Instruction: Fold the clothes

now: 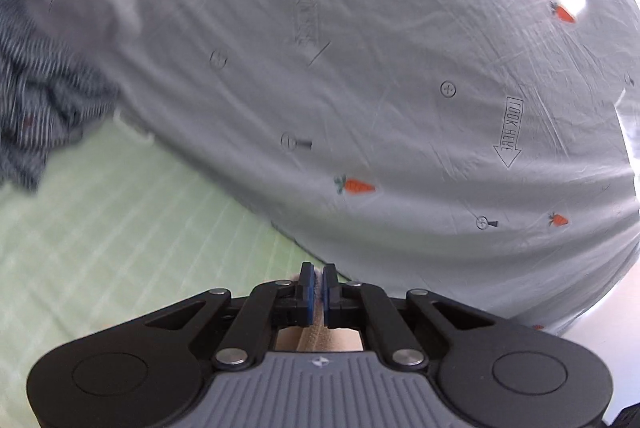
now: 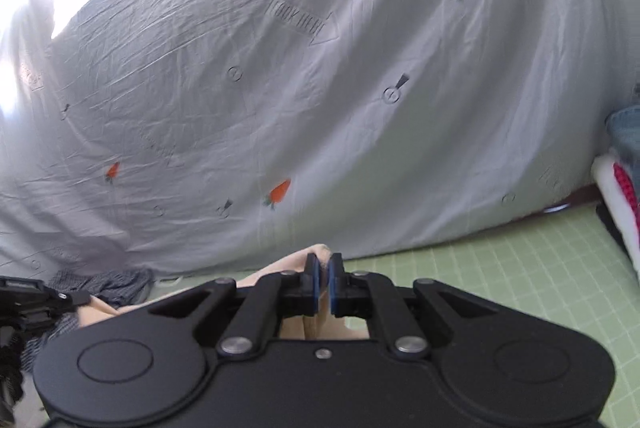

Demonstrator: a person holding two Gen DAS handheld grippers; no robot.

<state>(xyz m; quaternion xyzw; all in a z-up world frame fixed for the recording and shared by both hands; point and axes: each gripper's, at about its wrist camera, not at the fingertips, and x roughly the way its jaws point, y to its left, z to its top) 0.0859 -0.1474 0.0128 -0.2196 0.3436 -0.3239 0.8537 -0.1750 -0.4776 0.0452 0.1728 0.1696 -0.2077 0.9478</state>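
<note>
My left gripper is shut on a beige garment; the cloth shows between the blue pads and below the jaws. My right gripper is shut on the same beige garment, which spreads left of the jaws over the green mat. A crumpled blue-striped shirt lies at the left in the left wrist view, and it also shows in the right wrist view at the lower left. Part of the other gripper's black body shows at the left edge.
A grey sheet printed with carrots hangs as a backdrop behind the green gridded mat; it also fills the right wrist view. A stack of folded clothes, denim on top of white and pink, stands at the right edge.
</note>
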